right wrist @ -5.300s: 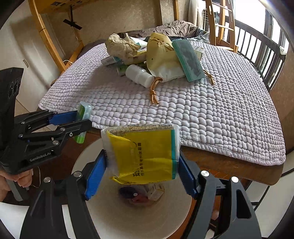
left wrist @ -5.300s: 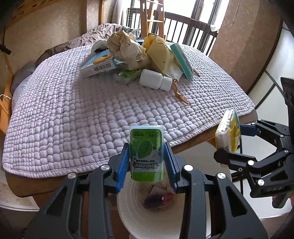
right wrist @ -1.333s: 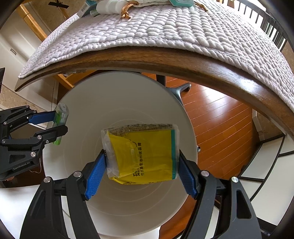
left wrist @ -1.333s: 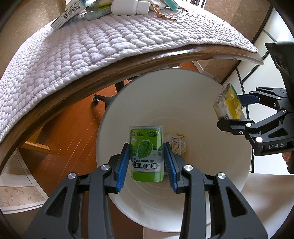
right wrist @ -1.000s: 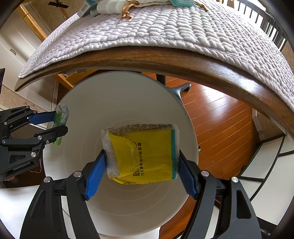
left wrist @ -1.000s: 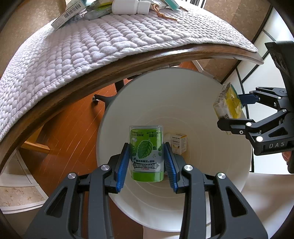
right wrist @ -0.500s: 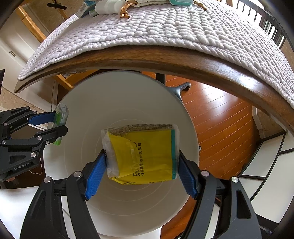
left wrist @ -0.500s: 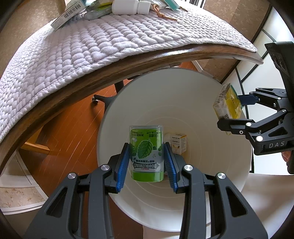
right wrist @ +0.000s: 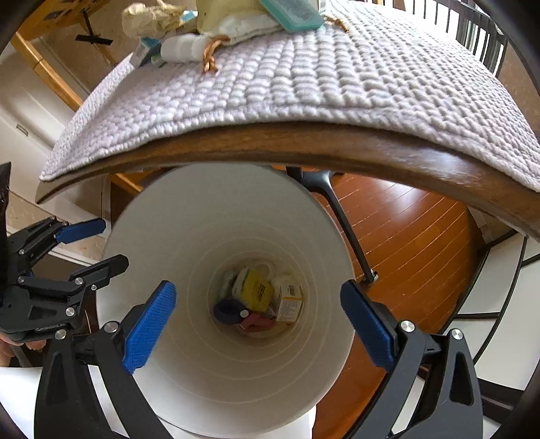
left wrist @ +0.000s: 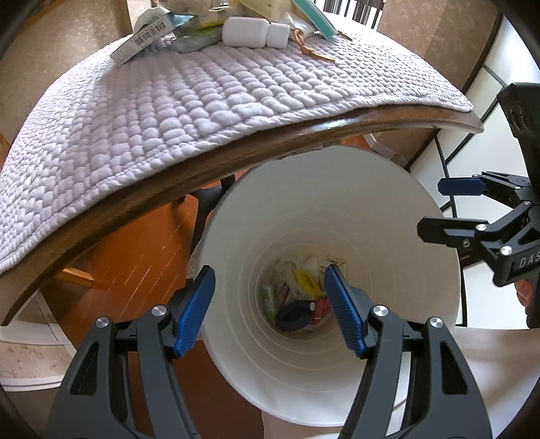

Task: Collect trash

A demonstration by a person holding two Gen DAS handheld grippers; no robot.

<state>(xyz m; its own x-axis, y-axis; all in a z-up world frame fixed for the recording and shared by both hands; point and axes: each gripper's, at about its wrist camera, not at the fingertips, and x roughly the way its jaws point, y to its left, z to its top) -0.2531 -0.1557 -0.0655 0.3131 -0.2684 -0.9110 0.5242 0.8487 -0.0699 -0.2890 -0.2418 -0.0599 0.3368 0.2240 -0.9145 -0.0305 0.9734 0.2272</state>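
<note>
Both grippers hang over the mouth of a white bin (left wrist: 371, 216) (right wrist: 236, 209) that stands below the table edge. My left gripper (left wrist: 270, 307) (right wrist: 101, 244) has its jaws opening, with nothing between the blue pads. My right gripper (right wrist: 258, 326) (left wrist: 445, 207) is opening wide as well and holds nothing. At the bottom of the bin lie the green gum pack (left wrist: 268, 300), the yellow packet (left wrist: 305, 280) (right wrist: 256, 292), a small box (right wrist: 290, 302), a dark ring (right wrist: 229, 310) and other scraps.
A wooden table edge (right wrist: 303, 145) with a lilac quilted cloth (left wrist: 202, 94) runs just above the bin. At its far side lies more trash: a white bottle (left wrist: 256, 32), a barcoded box (left wrist: 141, 39), a teal pack (right wrist: 290, 13) and crumpled paper (right wrist: 152, 17). Orange wood floor (right wrist: 422, 243) surrounds the bin.
Both grippers have opened. The green gum pack has left the left jaws and the yellow packet the right jaws; both now lie at the bottom of the bin.
</note>
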